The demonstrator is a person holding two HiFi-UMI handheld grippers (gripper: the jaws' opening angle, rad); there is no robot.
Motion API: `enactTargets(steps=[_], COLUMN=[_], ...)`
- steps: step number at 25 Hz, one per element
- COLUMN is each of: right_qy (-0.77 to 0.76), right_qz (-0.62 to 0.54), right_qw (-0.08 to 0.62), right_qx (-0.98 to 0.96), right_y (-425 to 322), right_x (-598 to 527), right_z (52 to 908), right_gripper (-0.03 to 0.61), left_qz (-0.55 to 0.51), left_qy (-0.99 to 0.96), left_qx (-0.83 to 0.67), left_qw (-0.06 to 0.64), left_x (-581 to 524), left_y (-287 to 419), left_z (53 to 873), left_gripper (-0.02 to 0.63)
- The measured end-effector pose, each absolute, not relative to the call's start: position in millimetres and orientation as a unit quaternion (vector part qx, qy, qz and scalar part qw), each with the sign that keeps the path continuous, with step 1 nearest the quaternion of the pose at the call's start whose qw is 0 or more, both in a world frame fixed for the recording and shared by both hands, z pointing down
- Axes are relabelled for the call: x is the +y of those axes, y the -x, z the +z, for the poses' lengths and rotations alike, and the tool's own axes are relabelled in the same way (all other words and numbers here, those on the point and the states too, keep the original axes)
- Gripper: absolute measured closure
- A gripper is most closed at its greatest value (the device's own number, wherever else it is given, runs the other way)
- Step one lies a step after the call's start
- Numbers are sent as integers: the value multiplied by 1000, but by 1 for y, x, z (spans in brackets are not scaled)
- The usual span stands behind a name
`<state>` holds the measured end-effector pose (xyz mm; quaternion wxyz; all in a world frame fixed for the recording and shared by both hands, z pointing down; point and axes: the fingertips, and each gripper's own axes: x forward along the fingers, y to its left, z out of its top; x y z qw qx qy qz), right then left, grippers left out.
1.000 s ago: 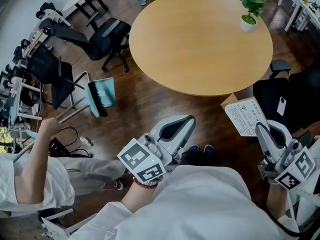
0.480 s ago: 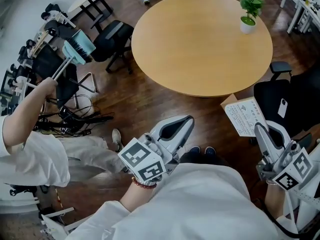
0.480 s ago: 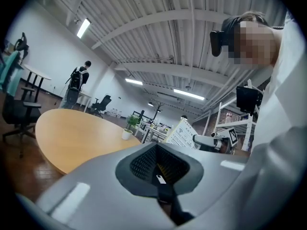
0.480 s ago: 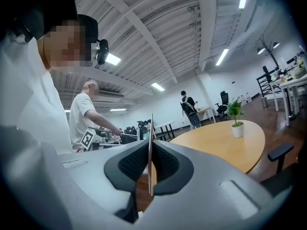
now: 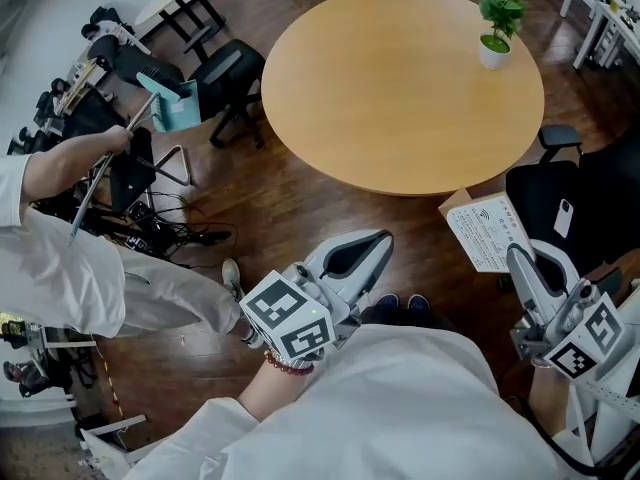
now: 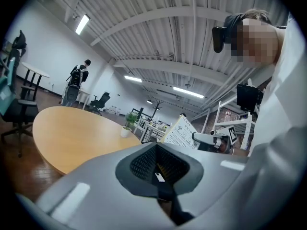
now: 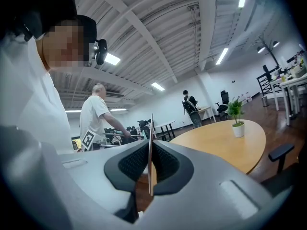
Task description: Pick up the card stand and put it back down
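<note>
The card stand, a white printed card with a wifi mark, is held off the floor beside the round wooden table. My right gripper is shut on its lower edge. In the right gripper view the card runs edge-on between the pads of that gripper. My left gripper hangs in front of my body, shut with nothing in it. From the left gripper view its closed jaws point at the table, and the card stand and right gripper show beyond.
A small potted plant stands at the table's far right edge. A person in white holds a teal broom at the left, near black office chairs and floor cables. Another black chair sits at the right.
The person at the left has risen and swung the broom up and toward the chairs. Both grippers and the card stand have barely moved.
</note>
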<state>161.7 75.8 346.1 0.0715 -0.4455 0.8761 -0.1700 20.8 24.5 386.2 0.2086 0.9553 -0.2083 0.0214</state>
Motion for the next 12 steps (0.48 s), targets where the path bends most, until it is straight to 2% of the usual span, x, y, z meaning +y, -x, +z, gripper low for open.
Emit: enactTargets(steps=[12], right_qy=[453], right_qz=[-174], right_qw=[63], right_qx=[872], right_y=[-144], right_x=[63], right_z=[345], right_gripper=[557], left_qz=[18], left_qy=[-960], left_qx=[-190], left_qw=[206], left_x=[14], left_y=[-8], left_z=[390], left_gripper=[614])
